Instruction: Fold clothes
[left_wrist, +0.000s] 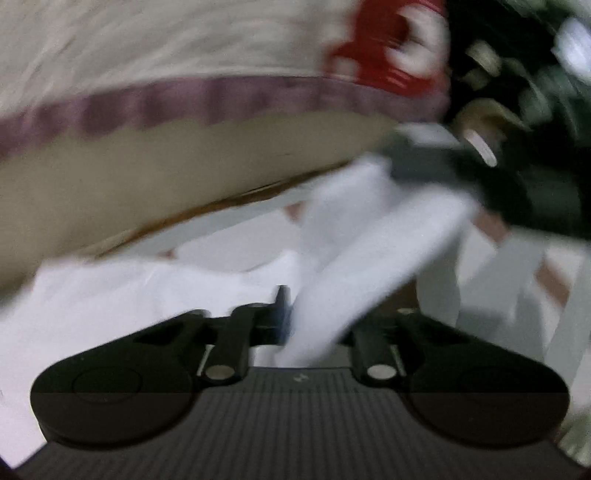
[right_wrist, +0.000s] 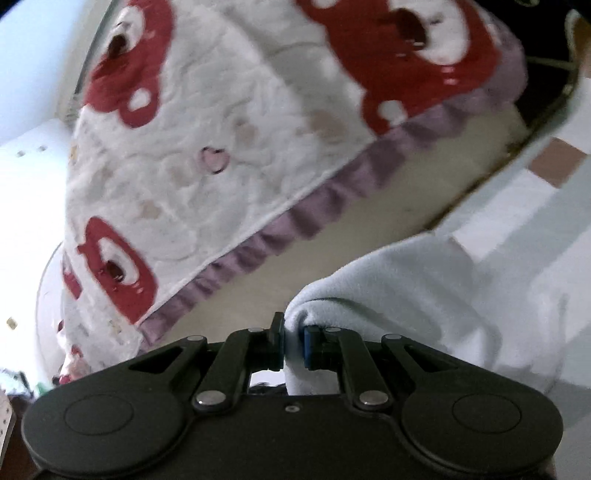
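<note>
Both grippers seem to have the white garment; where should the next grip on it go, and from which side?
Take the white garment on the rolled fold edge beside the right gripper, approaching from the near side along the fingers. That edge bunches into a thick ridge, easy to pinch. The left gripper already pinches another strip.

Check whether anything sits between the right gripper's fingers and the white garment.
Nothing does. The right gripper is already shut on a fold of the white garment, with the fabric pinched directly between the fingers. The quilt with red prints lies beyond the garment, not in the way.
</note>
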